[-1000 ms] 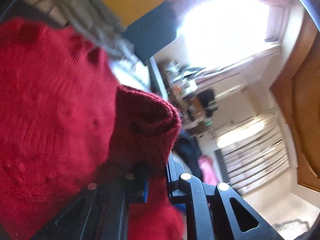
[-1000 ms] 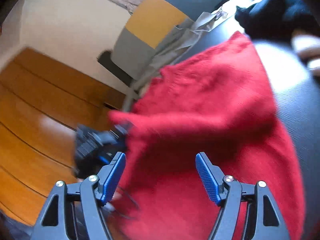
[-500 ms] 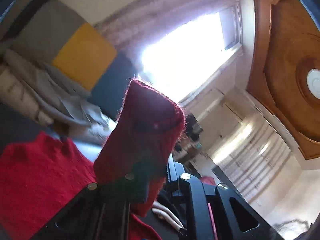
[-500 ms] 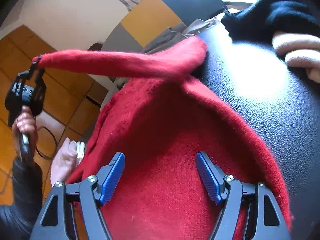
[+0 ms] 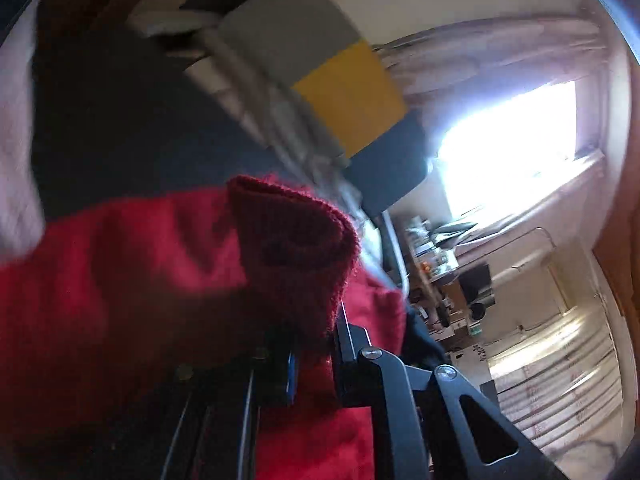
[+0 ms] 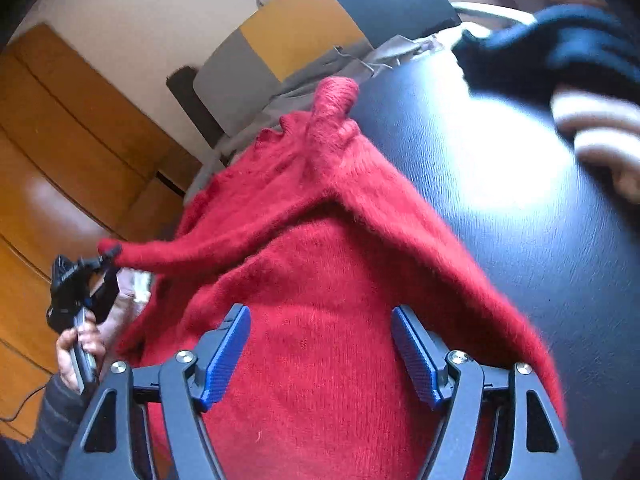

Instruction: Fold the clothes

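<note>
A red knit sweater point(image 6: 320, 280) lies on a dark table point(image 6: 500, 220). My left gripper point(image 5: 316, 360) is shut on the ribbed cuff of its sleeve point(image 5: 296, 248). In the right wrist view the left gripper point(image 6: 108, 256) holds the stretched sleeve point(image 6: 192, 248) out to the left, a little above the sweater's body. My right gripper point(image 6: 320, 348) is open and empty, its blue pads point(image 6: 228, 356) hovering over the sweater's body.
A dark navy garment point(image 6: 552, 52) and a cream one point(image 6: 600, 136) lie at the table's far right. Grey clothes point(image 6: 304, 92) and a grey, yellow and dark cushion point(image 6: 304, 28) lie beyond the sweater. A wooden floor point(image 6: 60, 160) is to the left.
The left gripper, still holding the cuff, has come down from its raised position and carried the sleeve lower across the sweater. The right gripper stayed open over the body.
</note>
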Motion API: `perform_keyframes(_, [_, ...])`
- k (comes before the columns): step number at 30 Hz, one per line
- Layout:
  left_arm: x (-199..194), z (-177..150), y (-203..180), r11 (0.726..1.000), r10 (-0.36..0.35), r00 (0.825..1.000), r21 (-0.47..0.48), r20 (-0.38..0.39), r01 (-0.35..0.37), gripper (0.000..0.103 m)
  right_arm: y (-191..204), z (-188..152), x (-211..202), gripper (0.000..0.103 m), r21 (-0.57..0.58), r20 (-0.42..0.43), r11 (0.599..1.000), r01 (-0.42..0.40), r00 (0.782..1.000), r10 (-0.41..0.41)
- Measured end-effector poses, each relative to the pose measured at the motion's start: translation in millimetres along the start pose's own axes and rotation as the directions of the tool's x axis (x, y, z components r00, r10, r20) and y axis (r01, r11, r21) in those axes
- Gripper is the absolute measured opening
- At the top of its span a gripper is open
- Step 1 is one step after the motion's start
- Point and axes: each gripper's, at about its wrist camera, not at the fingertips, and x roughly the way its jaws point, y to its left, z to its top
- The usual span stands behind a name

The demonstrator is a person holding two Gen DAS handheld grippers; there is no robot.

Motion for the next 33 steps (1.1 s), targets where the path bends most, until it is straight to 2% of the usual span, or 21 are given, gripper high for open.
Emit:
perform_keyframes(5, [5, -14, 15, 1.000, -0.010, 1.000, -0.024, -0.028, 0.010, 0.012, 10, 57, 17, 0.074, -0.051, 0.058, 0.999, 0.015, 0.998, -0.012])
perform_keyframes(8, [9, -13, 17, 1.000, -0.017, 0.999, -0.013, -0.039, 0.016, 0.012, 2, 96, 50, 0.074, -0.029, 0.062, 0.999, 0.042, 0.997, -0.040])
perform_keyframes(11, [10, -6, 6, 0.999, -0.034, 0.999, 0.020, -0.041, 0.035, 0.012, -16, 127, 95, 0.071, -0.004, -0.004, 0.996, 0.091, 0.996, -0.091])
perform_keyframes(12, [11, -2, 0, 0.998, -0.051, 0.998, 0.035, -0.038, 0.052, 0.012, -20, 133, 108, 0.066, -0.001, -0.036, 0.994, 0.113, 0.993, -0.112])
perform_keyframes(14, [7, 10, -17, 0.992, -0.098, 0.995, 0.083, -0.018, 0.099, 0.012, -25, 143, 130, 0.016, -0.006, -0.093, 0.987, 0.160, 0.983, -0.160])
perform_keyframes(16, [4, 20, -42, 0.973, -0.170, 0.985, 0.161, 0.010, 0.166, 0.012, -22, 153, 124, 0.015, -0.039, -0.037, 0.974, 0.224, 0.974, -0.225])
perform_keyframes(17, [3, 24, -54, 0.961, -0.198, 0.980, 0.202, 0.020, 0.190, 0.013, -23, 155, 118, 0.012, -0.050, -0.006, 0.963, 0.266, 0.964, -0.267])
perform_keyframes(20, [21, 27, -65, 0.955, -0.155, 0.988, 0.253, -0.011, 0.153, 0.013, -39, 155, 109, 0.012, -0.040, 0.037, 0.916, 0.399, 0.917, -0.398])
perform_keyframes(22, [42, 23, -51, 0.971, -0.069, 0.995, 0.225, -0.069, 0.083, 0.013, -59, 148, 108, 0.012, 0.016, 0.019, 0.910, 0.414, 0.910, -0.415])
perform_keyframes(24, [54, 14, -31, 0.982, -0.005, 0.991, 0.184, -0.137, 0.031, 0.013, -72, 142, 104, 0.014, 0.064, 0.028, 0.915, 0.399, 0.916, -0.401])
perform_keyframes(26, [49, 5, -10, 0.990, 0.020, 0.988, 0.141, -0.151, 0.001, 0.016, -76, 139, 97, 0.028, 0.116, 0.047, 0.931, 0.346, 0.934, -0.353])
perform_keyframes(27, [44, 3, -2, 0.993, 0.023, 0.989, 0.118, -0.148, -0.006, 0.016, -77, 138, 95, 0.031, 0.117, 0.054, 0.933, 0.341, 0.936, -0.349])
perform_keyframes(29, [33, 0, 15, 0.996, 0.037, 0.990, 0.080, -0.134, -0.026, 0.021, -78, 136, 90, 0.044, 0.110, 0.066, 0.934, 0.341, 0.935, -0.349])
perform_keyframes(31, [22, 7, 23, 0.996, 0.073, 0.993, 0.064, -0.097, -0.067, 0.022, -73, 136, 84, 0.045, 0.092, 0.089, 0.928, 0.362, 0.925, -0.370])
perform_keyframes(33, [14, 22, 31, 0.996, 0.088, 0.994, 0.035, -0.061, -0.086, 0.025, -57, 139, 75, 0.045, 0.024, 0.125, 0.930, 0.366, 0.922, -0.366])
